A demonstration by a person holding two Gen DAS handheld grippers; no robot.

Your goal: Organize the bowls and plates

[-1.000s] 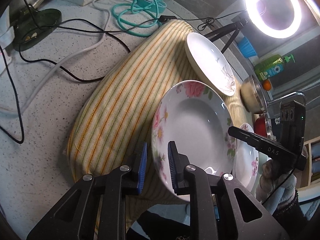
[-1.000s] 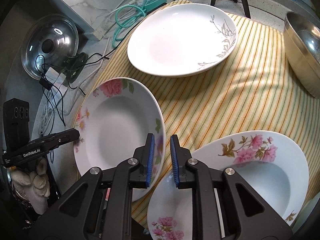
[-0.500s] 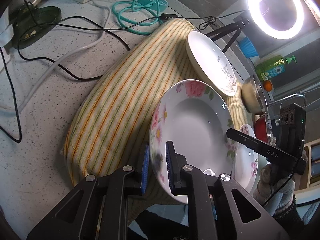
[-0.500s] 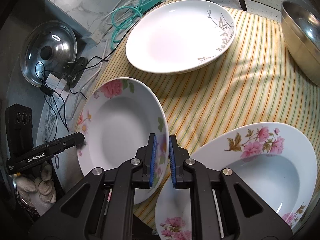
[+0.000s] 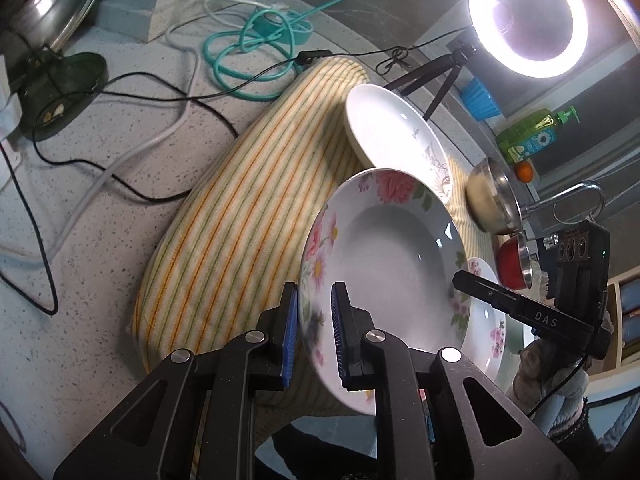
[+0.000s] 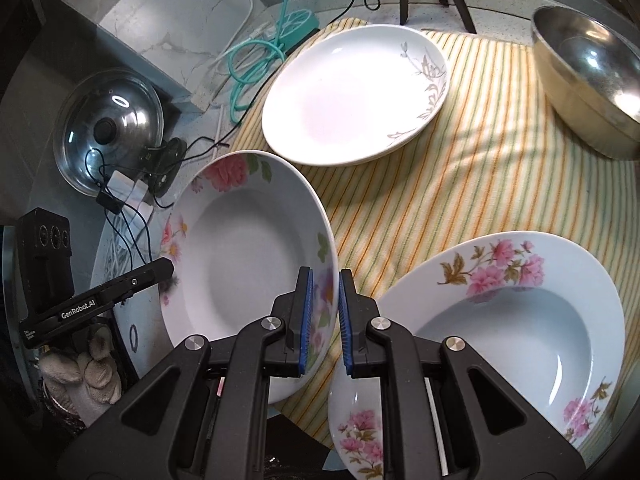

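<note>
While both tongs point(image 5: 314, 328) point(image 6: 324, 314) pinch the rose plate point(image 5: 384, 264), only the right view shows the lid point(image 6: 110, 128).

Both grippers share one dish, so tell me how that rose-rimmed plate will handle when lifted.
The rose-rimmed plate looks glazed, so probably slippery between narrow jaws. Held only at opposite rim edges and tilted, it may pivot. Likely rigid and breakable.

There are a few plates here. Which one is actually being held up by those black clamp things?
The pink-rose plate, tilted on edge, with both sets of jaws clamped on its rim. The grey-leaf plate and the pink-blossom plate are left ungripped.
</note>
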